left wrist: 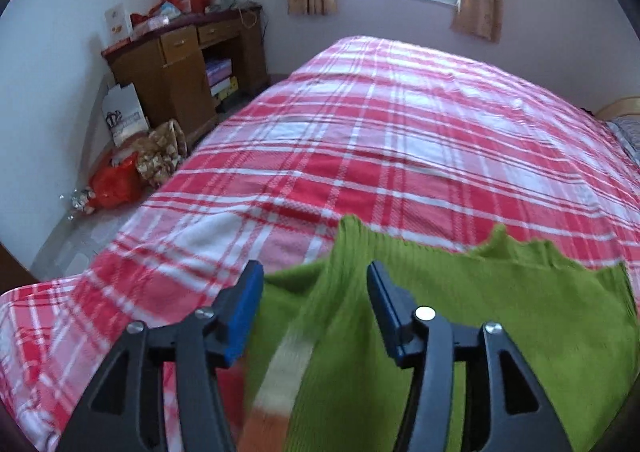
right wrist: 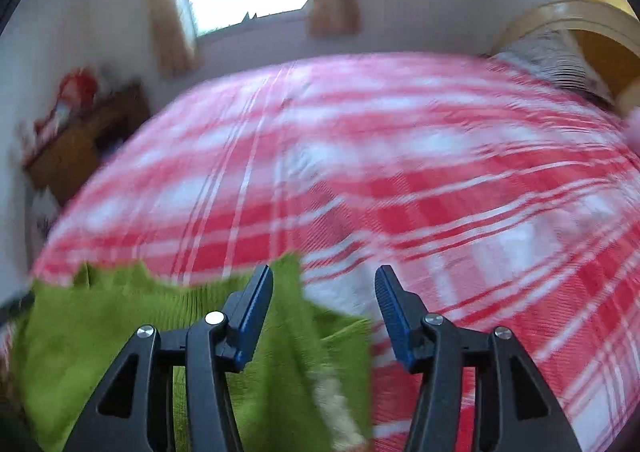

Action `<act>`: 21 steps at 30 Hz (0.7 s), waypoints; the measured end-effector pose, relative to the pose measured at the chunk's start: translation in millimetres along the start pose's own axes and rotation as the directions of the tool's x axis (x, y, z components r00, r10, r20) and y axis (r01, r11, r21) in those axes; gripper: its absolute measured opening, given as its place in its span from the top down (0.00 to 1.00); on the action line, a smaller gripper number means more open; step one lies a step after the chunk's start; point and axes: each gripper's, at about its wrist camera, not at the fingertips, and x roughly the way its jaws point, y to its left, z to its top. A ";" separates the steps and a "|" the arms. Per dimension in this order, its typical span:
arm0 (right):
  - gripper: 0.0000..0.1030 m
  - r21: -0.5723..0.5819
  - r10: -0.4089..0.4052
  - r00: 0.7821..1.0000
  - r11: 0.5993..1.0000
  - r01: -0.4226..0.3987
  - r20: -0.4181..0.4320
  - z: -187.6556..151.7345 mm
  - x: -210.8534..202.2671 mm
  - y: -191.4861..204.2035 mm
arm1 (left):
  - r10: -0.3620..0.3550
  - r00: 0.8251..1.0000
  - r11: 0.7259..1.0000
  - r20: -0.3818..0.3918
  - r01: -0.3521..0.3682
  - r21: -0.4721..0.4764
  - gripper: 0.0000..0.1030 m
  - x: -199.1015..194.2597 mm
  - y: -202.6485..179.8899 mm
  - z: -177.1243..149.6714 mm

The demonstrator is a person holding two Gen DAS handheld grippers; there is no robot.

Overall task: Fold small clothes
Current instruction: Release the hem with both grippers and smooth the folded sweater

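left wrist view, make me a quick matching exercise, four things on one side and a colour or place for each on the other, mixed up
Things:
1. sweater
2. bedspread
3. wooden desk
4. left gripper

Descriptions:
A. red and white plaid
B. against the wall, clutter on top
C. open, blue pads either side of a sleeve
D. green knit, at the near edge of the bed

Pairs: 1-D, 2-A, 3-B, 4-C

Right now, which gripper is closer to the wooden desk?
Left. The left gripper hangs over the green sweater's desk-side end; the right gripper is over its other end, farther from the wooden desk.
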 end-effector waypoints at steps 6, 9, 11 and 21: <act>0.47 -0.160 0.046 0.989 0.987 -0.024 0.140 -29.0 -96.5 29.9 | -0.027 0.998 0.999 0.064 0.025 0.042 0.32 -59.4 -8.3 -36.6; 0.52 -0.238 0.144 0.987 0.963 -0.124 0.067 -60.1 -119.5 54.0 | -0.044 0.997 0.998 0.070 0.040 0.057 0.32 -75.6 -18.9 -58.0; 0.69 -0.270 0.175 0.984 0.949 -0.165 0.015 -77.9 -128.2 63.3 | -0.026 0.997 0.997 0.075 0.021 0.073 0.32 -83.6 -26.2 -74.5; 0.72 -0.253 0.171 0.970 0.944 -0.212 -0.174 -136.7 -111.7 48.9 | 0.060 0.998 0.987 -0.009 -0.058 0.149 0.32 -67.8 -37.6 -117.9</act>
